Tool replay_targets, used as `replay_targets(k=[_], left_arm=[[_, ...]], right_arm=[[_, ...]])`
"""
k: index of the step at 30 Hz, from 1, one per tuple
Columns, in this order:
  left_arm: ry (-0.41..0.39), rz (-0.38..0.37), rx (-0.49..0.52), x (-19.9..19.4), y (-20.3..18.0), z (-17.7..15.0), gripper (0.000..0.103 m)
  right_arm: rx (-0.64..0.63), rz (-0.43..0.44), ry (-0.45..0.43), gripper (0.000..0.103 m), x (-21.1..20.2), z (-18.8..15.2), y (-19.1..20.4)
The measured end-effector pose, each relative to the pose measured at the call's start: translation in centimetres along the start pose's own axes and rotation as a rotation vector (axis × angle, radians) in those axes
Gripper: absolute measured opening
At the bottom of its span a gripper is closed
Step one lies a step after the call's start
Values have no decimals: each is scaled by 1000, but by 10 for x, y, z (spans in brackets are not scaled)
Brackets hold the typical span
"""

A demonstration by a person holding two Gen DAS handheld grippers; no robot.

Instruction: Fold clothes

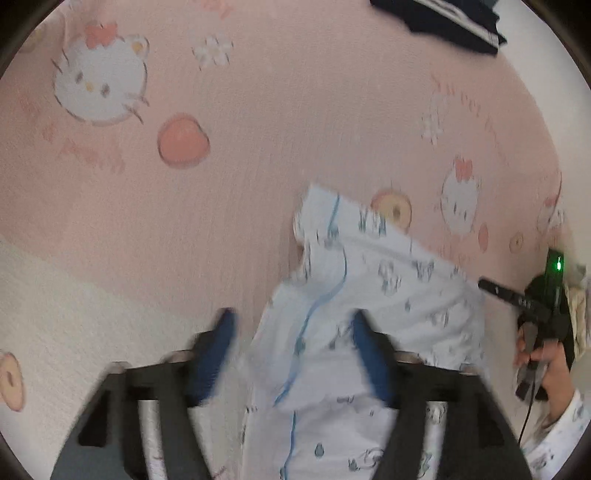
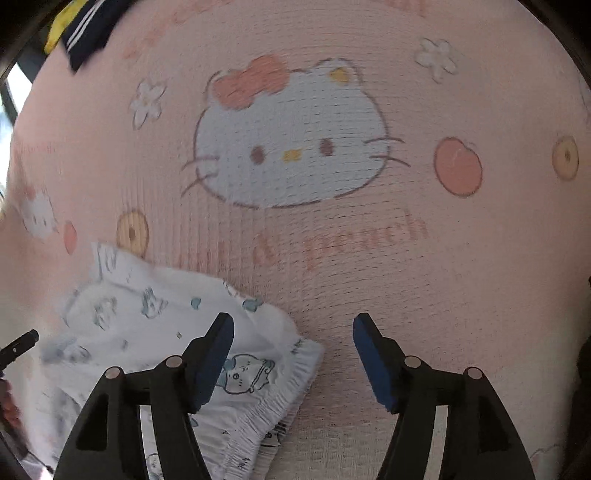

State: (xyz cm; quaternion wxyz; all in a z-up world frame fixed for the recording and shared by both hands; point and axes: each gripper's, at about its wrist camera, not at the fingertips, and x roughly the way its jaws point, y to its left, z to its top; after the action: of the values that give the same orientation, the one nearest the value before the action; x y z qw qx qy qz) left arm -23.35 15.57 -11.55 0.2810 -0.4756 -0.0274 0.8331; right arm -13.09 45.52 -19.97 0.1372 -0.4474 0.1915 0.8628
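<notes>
So the left gripper (image 1: 291, 354) is seen with its jaws spread and nothing pinched; the white printed garment (image 1: 373, 280) is draped just ahead of and under it, partly between the fingers but not pressed by either pad. It looks like a fold was laid down and let go, though that's only a guess. Further right, the right gripper (image 2: 293, 354) is likewise parted and empty, with the garment's elastic hem (image 2: 284, 398) lying under its left finger and only the pink cartoon-cat bedsheet (image 2: 461, 295) between the pads. A dark striped garment (image 2: 88, 29) is left far ahead, probably waiting its turn.
</notes>
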Motion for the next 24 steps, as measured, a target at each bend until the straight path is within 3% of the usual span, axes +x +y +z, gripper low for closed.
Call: replay_targets(k=[5,11,18,21,24], left_arm=[[21,-6,16,10,20,27,72],[87,-32,25,64,14,41,72],[180,-69,-53,87,21,52,72],[171,-54,-67,94,24,58,72],[160,-38,-21,99,18,68,72]], right_arm=[[-50,-12,47,67,6,3,-8],[-138,1,110,67,20,3,1],[-188,13,138,67,26,7,20],[-196,-29,130,67,31,14,19],[-207,-47,137,67,41,25,14]])
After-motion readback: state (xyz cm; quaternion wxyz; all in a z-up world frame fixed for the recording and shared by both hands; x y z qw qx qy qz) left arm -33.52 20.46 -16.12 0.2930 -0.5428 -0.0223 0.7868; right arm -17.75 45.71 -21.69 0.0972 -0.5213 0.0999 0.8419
